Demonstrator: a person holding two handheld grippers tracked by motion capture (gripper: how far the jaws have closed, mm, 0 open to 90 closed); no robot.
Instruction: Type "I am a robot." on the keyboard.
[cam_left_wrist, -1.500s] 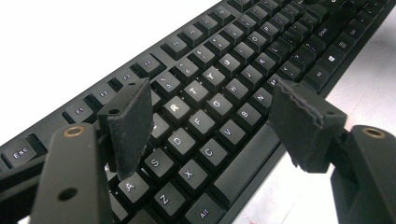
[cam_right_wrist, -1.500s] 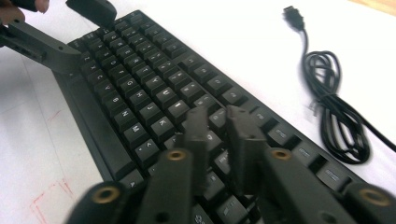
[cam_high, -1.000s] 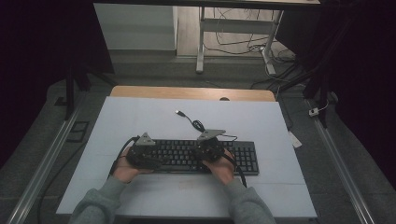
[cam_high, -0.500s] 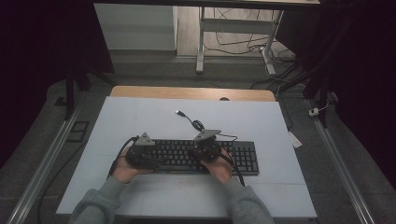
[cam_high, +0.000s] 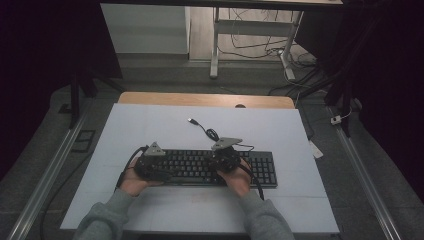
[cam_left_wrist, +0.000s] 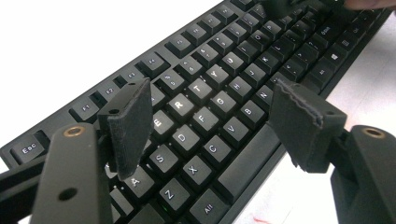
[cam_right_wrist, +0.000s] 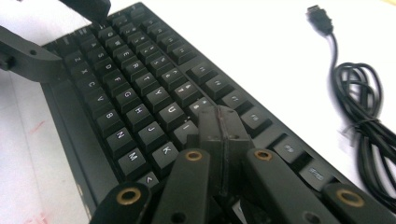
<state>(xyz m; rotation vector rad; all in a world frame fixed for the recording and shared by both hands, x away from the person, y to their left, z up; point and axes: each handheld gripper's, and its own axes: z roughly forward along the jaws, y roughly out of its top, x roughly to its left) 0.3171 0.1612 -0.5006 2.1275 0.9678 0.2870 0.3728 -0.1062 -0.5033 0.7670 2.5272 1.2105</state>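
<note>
Dim high view; gripper views overexposed, bkgd soft

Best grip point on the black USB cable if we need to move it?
Take the black USB cable at its bundled coil, from above with jaws straddling the loops. The coil lies flat on the white table, apart from the black keyboard, and is the bulkiest part; the loose plug end would probably swing.

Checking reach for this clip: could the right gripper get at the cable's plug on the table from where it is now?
Probably yes. The right gripper, shut, sits over the keyboard; the plug lies beyond it on bare table with nothing between.
</note>
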